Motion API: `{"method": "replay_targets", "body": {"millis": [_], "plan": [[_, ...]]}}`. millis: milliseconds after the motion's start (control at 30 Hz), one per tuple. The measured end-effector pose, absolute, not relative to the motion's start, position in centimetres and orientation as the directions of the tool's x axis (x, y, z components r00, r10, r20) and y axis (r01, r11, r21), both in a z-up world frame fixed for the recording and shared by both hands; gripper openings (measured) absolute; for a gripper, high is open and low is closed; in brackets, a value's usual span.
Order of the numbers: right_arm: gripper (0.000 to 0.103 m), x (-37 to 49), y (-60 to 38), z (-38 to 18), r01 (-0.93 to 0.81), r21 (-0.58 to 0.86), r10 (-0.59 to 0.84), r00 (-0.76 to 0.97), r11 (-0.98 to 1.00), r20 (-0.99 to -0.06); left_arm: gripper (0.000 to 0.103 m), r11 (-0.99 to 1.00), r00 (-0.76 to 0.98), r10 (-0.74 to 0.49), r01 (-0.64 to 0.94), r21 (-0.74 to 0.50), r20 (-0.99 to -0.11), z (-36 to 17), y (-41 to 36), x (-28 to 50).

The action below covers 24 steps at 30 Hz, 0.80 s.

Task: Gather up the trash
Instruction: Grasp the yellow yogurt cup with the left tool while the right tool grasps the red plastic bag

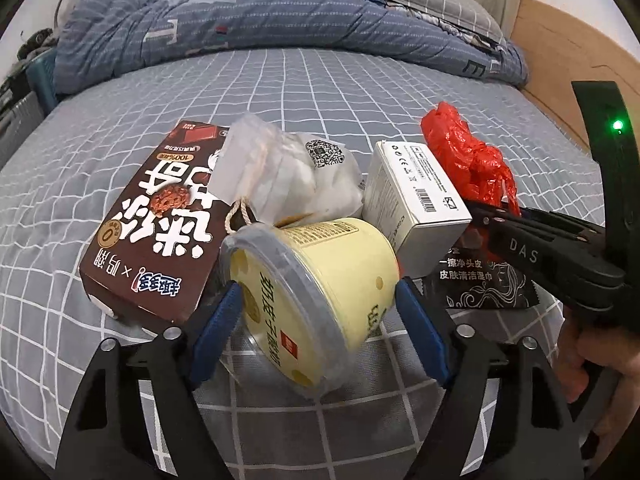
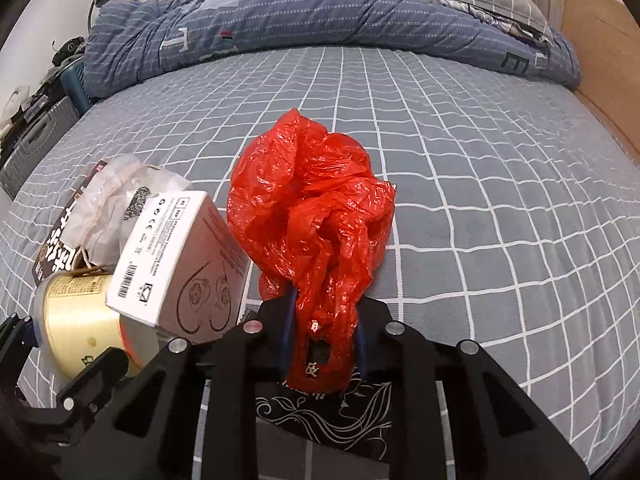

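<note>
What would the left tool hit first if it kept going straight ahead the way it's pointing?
The yellow tub lying between the left tool pads; whether they already press it is unclear.

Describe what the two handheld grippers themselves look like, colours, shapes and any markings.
Both are black plastic, with angular linked arms joined by silver rivets and with blue finger pads. The left gripper shows long blue pads. The right gripper, seen from the left camera, carries white letters "DAS" and a green light on its upright black bracket.

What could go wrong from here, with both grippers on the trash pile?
The left gripper straddles the tipped yellow plastic tub; it may roll away. The white cardboard box leans on that tub and may topple. The right gripper pinches only a thin fold of the crumpled red plastic bag, which may slip.
</note>
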State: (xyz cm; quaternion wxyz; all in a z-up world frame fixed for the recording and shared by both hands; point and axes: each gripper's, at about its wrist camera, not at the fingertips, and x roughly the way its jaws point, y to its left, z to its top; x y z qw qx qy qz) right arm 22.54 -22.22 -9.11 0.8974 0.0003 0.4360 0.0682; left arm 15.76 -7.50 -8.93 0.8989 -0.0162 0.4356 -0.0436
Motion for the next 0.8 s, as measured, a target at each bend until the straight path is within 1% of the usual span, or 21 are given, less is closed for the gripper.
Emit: {"method": "replay_targets", "body": {"millis": [100, 167, 467, 567, 633, 800], "plan": [[0.023, 22.4, -22.1, -8.7, -0.122, 0.05, 0.115, 0.615, 0.991, -0.78, 0.067, 0.995, 0.621, -0.098, 0.07, -0.069, -0.777, -8.5, -7.4, 15.7], [0.023, 22.2, -21.9, -8.5, -0.124, 0.044, 0.112, 0.614, 0.991, -0.781, 0.065, 0.995, 0.619, -0.098, 0.077, -0.065, -0.779, -8.4, -7.4, 15.6], [0.023, 21.5, -21.1, -8.3, -0.147, 0.014, 0.102, 0.611, 0.989, -0.785, 0.067, 0.995, 0.625, -0.103, 0.067, -0.078, -0.773, -8.9, -7.2, 15.7], [0.023, 21.5, -21.0, -8.5, -0.152, 0.006, 0.098, 0.608, 0.988, -0.788, 0.065, 0.995, 0.63, -0.104, 0.064, -0.083, -0.77, -9.0, -7.2, 15.6], [0.023, 21.5, -20.9, -8.5, -0.152, 0.008, 0.1, 0.61, 0.988, -0.786, 0.063, 0.994, 0.632, -0.111, 0.063, -0.092, -0.767, -8.9, -7.2, 15.5], [0.023, 21.8, -20.9, -8.5, -0.151, 0.016, 0.106, 0.61, 0.988, -0.786, 0.048, 0.992, 0.641, -0.123, 0.063, -0.108, -0.757, -8.2, -6.7, 15.5]]}}
